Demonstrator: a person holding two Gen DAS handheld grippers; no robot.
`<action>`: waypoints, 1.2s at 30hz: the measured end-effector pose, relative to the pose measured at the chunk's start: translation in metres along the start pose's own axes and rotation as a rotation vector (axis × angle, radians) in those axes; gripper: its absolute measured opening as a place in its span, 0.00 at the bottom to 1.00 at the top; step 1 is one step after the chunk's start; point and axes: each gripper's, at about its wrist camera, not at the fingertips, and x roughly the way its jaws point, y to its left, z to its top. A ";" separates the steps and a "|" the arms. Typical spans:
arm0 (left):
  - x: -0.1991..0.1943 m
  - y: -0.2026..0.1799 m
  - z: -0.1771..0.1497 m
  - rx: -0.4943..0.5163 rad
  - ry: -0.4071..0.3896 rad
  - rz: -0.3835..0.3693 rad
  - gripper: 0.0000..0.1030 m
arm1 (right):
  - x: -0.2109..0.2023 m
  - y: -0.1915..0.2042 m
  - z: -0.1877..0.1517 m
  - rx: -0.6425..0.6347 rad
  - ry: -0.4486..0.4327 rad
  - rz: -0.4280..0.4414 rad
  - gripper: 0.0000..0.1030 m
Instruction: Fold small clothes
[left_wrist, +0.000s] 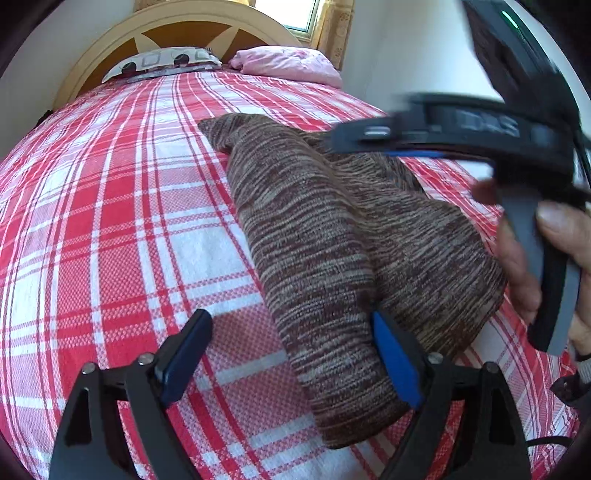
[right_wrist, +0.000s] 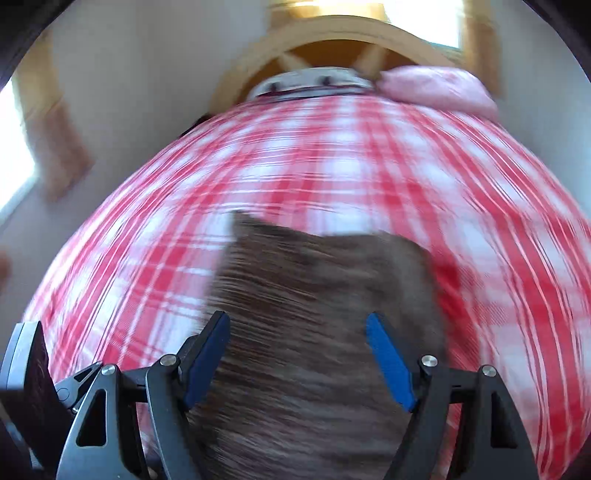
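Note:
A brown striped knit garment (left_wrist: 332, 229) lies lengthwise on the red-and-white plaid bedspread (left_wrist: 110, 221). My left gripper (left_wrist: 291, 354) is open just above the bed. The garment's near end lies between its blue pads, against the right-hand pad (left_wrist: 395, 362). My right gripper (left_wrist: 369, 142), held by a hand (left_wrist: 532, 266), shows blurred over the garment's far right part. In the blurred right wrist view, the right gripper (right_wrist: 299, 362) stands open with the garment (right_wrist: 314, 295) spread beneath and between its fingers. I see neither pad pressing on it.
A patterned pillow (left_wrist: 162, 61) and a pink pillow (left_wrist: 291, 62) lie against the wooden headboard (left_wrist: 184, 26) at the far end. A window (left_wrist: 291, 14) is behind it, and a white wall (left_wrist: 406, 55) runs along the bed's right side. The left gripper's body (right_wrist: 29, 387) shows at lower left.

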 end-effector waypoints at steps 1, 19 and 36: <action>0.000 0.001 -0.002 0.000 -0.001 0.000 0.88 | 0.008 0.009 0.003 -0.030 0.018 -0.005 0.74; -0.001 -0.003 -0.005 0.018 0.009 0.008 0.96 | -0.024 -0.007 -0.041 -0.034 0.031 -0.105 0.78; -0.018 0.002 -0.005 -0.022 -0.062 0.043 1.00 | -0.027 -0.036 -0.103 -0.005 0.063 -0.132 0.80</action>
